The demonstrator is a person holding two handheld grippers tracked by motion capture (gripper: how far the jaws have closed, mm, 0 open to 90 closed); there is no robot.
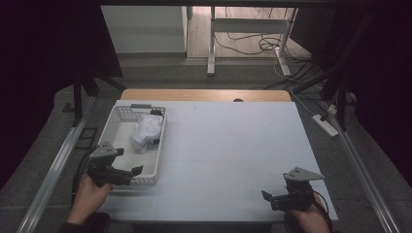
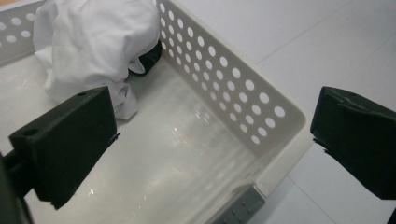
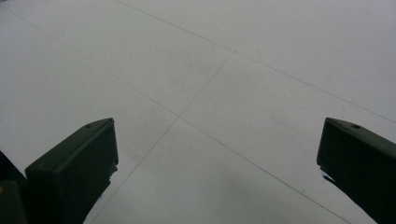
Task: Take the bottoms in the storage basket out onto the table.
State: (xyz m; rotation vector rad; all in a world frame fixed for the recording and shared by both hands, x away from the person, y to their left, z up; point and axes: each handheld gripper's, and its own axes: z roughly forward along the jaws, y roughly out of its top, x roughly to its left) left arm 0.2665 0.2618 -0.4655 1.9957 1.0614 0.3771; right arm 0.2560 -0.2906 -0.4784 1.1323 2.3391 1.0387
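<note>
White cloth sits bunched in the far half of the perforated basket, w/ a small dark item tucked just beside it against the wall. Cloth looks soft, light, floppy; prob. won't slip, but will drape and sag when lifted, so best pinch a thick fold on top, not a loose edge. Left gripper hovers over the basket's near corner, fingers spread wide, holding nothing. Right gripper is well apart over bare counter, fingers also released. Basket walls hem the cloth in; near half of the basket is free, and lots of open counter to the right.
</note>
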